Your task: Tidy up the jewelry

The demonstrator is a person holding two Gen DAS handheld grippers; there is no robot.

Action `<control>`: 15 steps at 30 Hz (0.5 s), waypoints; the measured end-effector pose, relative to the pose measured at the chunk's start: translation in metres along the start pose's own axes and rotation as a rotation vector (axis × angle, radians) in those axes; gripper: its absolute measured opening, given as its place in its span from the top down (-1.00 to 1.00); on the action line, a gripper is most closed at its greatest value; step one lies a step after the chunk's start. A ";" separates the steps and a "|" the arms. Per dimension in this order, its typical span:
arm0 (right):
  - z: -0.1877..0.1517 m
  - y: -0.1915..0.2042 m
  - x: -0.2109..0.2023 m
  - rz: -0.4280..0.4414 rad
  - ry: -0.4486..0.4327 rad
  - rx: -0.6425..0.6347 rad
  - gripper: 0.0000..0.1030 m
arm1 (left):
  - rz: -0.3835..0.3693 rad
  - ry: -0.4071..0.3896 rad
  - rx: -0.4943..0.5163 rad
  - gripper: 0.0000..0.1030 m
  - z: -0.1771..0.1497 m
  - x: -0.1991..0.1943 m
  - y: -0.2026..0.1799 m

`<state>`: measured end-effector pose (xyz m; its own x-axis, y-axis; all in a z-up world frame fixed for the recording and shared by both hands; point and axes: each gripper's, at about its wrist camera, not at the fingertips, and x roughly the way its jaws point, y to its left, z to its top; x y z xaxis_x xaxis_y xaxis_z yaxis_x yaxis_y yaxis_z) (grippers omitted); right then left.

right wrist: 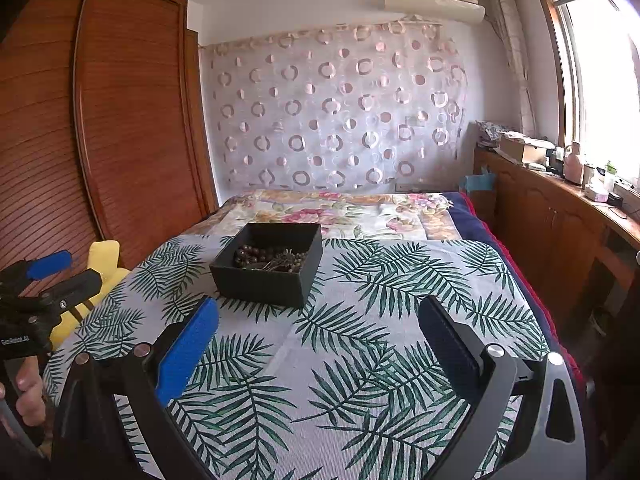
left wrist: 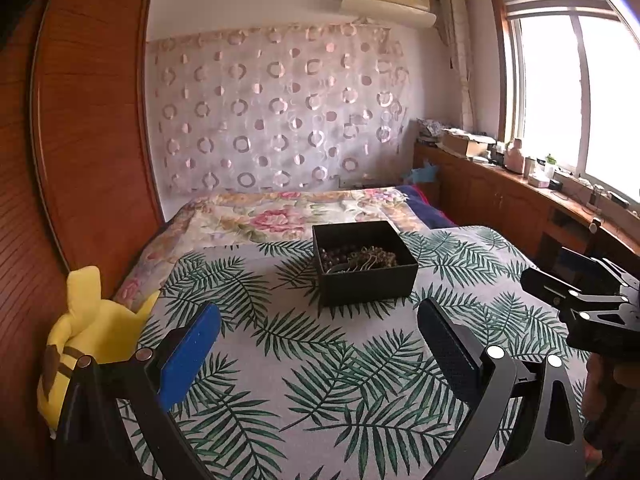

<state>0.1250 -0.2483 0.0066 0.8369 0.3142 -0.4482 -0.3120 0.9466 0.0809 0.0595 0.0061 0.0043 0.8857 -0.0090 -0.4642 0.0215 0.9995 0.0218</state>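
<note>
A black open box (left wrist: 366,272) stands on the leaf-print cloth (left wrist: 304,360) on the bed. It holds a dark bead bracelet (left wrist: 334,254) and a tangle of brownish jewelry (left wrist: 374,258). My left gripper (left wrist: 320,320) is open and empty, held just short of the box. In the right wrist view the same box (right wrist: 268,268) with its beads (right wrist: 250,256) lies ahead to the left. My right gripper (right wrist: 320,316) is open and empty, near the box's front right corner. Each gripper shows at the edge of the other's view.
A yellow plush toy (left wrist: 92,332) sits at the bed's left edge by the wooden wardrobe (left wrist: 88,128). A floral blanket (left wrist: 280,216) covers the far bed. A wooden counter (right wrist: 560,208) with clutter runs under the window at right.
</note>
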 end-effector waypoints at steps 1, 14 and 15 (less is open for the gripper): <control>0.000 0.000 0.000 -0.001 -0.002 0.000 -0.95 | -0.002 -0.001 -0.001 -0.85 0.001 0.000 -0.001; -0.004 -0.005 0.000 -0.017 -0.008 0.007 -0.95 | -0.002 -0.006 0.000 -0.85 0.003 -0.003 -0.003; -0.004 -0.005 0.000 -0.018 -0.009 0.007 -0.95 | -0.001 -0.007 0.001 -0.85 0.002 -0.003 -0.003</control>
<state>0.1243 -0.2530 0.0030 0.8462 0.2979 -0.4418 -0.2938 0.9526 0.0796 0.0574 0.0036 0.0077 0.8888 -0.0106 -0.4582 0.0233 0.9995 0.0220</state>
